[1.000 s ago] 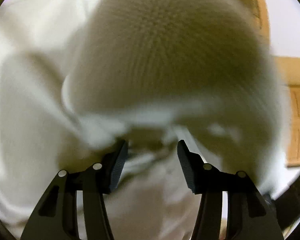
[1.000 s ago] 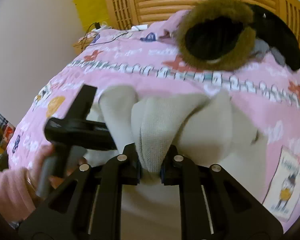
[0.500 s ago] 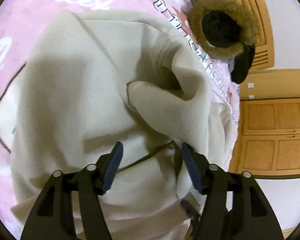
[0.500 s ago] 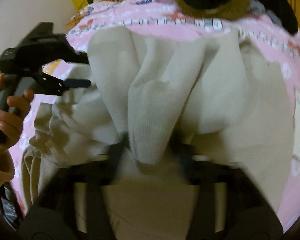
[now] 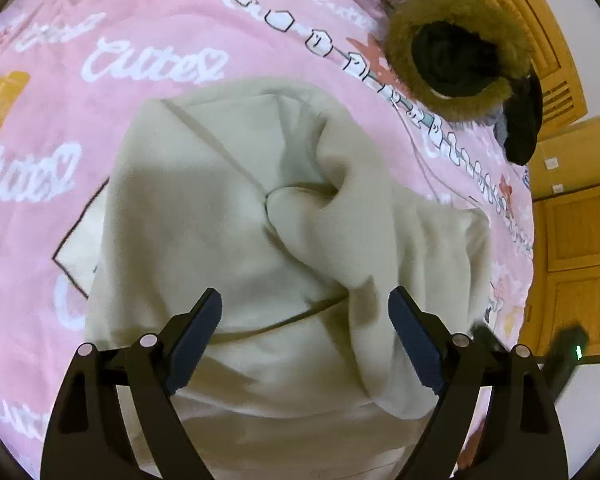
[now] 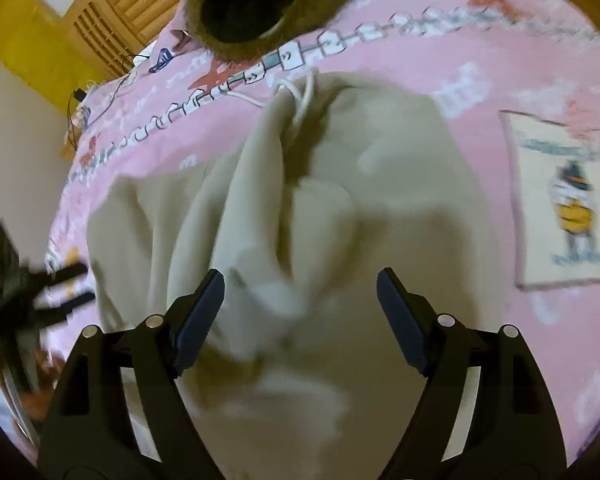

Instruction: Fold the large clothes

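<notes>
Now both tools stand clear of the cloth: the left gripper (image 5: 305,326) and the right gripper (image 6: 300,312) each have their jaws spread wide, having just been opening, and nothing is pinched between the pads in either view, though fabric lies below the gap in both. The cream garment (image 5: 236,216) lies heaped on the pink bedspread (image 5: 148,40), directly beneath and ahead of both grippers, which point steeply down at it. It is bunched, not flat: in the left wrist view a thick rolled fold (image 5: 340,240) runs from the middle of the pile toward the right finger, and in the right wrist view a white drawstring (image 6: 300,96) marks the far end, toward the fur-trimmed dark jacket (image 6: 252,4) by the wooden headboard (image 6: 140,4). So the garment's long axis seems to run away from the person, near hem under the fingers, drawstring end farthest off. The rolled fold lies closest to the left gripper's right finger; the loose ridge (image 6: 256,184) in the right view rises just beyond the right gripper's left finger. Judging from this, the next grasp likely wants each gripper taking a near edge, 2 holds well apart, to spread the cloth. The other tool shows only as a dark blur at the left edge of the right view.
</notes>
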Available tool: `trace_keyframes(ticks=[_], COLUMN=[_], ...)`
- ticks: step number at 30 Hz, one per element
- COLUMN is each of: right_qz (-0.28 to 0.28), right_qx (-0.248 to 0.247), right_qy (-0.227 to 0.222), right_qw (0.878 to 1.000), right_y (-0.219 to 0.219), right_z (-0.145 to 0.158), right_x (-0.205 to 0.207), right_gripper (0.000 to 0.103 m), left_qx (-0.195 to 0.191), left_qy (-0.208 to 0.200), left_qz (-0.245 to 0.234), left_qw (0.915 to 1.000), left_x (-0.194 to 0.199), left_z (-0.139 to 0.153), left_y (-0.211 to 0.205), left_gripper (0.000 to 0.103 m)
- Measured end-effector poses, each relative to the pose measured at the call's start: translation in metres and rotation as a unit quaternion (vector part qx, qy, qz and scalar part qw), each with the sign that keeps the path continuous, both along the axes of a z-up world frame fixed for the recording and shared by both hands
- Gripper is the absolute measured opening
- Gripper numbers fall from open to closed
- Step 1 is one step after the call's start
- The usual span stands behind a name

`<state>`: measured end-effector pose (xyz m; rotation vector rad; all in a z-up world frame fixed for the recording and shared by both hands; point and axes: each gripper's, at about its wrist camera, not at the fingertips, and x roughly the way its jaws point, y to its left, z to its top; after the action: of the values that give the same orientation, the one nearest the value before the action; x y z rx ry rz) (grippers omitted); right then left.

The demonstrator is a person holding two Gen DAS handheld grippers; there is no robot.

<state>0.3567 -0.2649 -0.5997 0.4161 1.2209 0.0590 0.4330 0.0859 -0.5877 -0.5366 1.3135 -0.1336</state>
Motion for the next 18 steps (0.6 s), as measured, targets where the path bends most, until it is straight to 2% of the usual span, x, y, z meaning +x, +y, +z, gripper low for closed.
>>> trace_keyframes(ticks=[1,2,4,5,6,7,8,9,10,11,12,13,14,16,17,18], right_qz=[-0.003,-0.003,0.007,0.012,0.018,0.029,0.036,0.04,0.041,0.041,0.044,0.052,0.057,0.065,0.062,0.056], right_qx=[-0.018,-0.009,0.017,0.01,0.01,0.014,0.023,0.047,0.081,0.101,0.127,0.155,0.174,0.258,0.272,0.275], right_qy=[0.024,0.04,0.052,0.052,0.044,0.037,0.025,0.002,-0.027,-0.05,-0.091,-0.138,-0.167,-0.201,-0.202,-0.19], right_qw=[1.0,0.999,0.998,0.999,0.999,0.999,0.999,0.998,0.996,0.993,0.987,0.977,0.969,0.943,0.939,0.941], right_y=[0.002,0.002,0.007,0.011,0.014,0.017,0.019,0.018,0.014,0.012,0.007,0.001,-0.004,-0.023,-0.028,-0.036], right_z=[-0.009,-0.018,-0.028,-0.029,-0.028,-0.025,-0.02,-0.013,-0.002,0.006,0.019,0.031,0.037,0.033,0.027,0.014], right_x=[0.011,0.019,0.03,0.034,0.037,0.038,0.04,0.044,0.05,0.055,0.06,0.063,0.066,0.069,0.069,0.066], right_gripper=[0.077,0.077,0.051,0.047,0.035,0.03,0.028,0.022,0.019,0.018,0.018,0.018,0.018,0.018,0.018,0.018], left_qx=[0.006,0.009,0.01,0.001,-0.007,-0.009,0.006,0.024,0.037,0.026,0.016,0.006,0.0,0.006,0.012,0.009], left_qy=[-0.004,-0.006,0.002,0.012,0.014,0.016,0.021,0.031,0.049,0.065,0.08,0.096,0.102,0.098,0.096,0.095], left_qz=[0.004,0.007,0.006,0.008,0.011,0.014,0.017,0.019,0.02,0.017,0.015,0.015,0.021,0.027,0.031,0.034], left_qw=[1.0,0.9999,0.9999,0.9999,0.9998,0.9997,0.9996,0.999,0.9979,0.9974,0.9965,0.9953,0.9945,0.9948,0.9948,0.9949], left_x=[0.001,0.002,0.009,0.013,0.016,0.018,0.023,0.028,0.034,0.039,0.043,0.045,0.045,0.04,0.036,0.033], left_z=[0.004,0.007,0.004,0.0,-0.001,-0.002,-0.005,-0.009,-0.019,-0.032,-0.042,-0.052,-0.057,-0.059,-0.059,-0.061], left_y=[-0.001,-0.002,-0.005,-0.005,-0.006,-0.006,-0.007,-0.009,-0.01,-0.01,-0.01,-0.009,-0.006,0.0,0.005,0.01], left_gripper=[0.084,0.086,0.087,0.087,0.087,0.087,0.087,0.081,0.065,0.055,0.036,0.025,0.025,0.025,0.025,0.025])
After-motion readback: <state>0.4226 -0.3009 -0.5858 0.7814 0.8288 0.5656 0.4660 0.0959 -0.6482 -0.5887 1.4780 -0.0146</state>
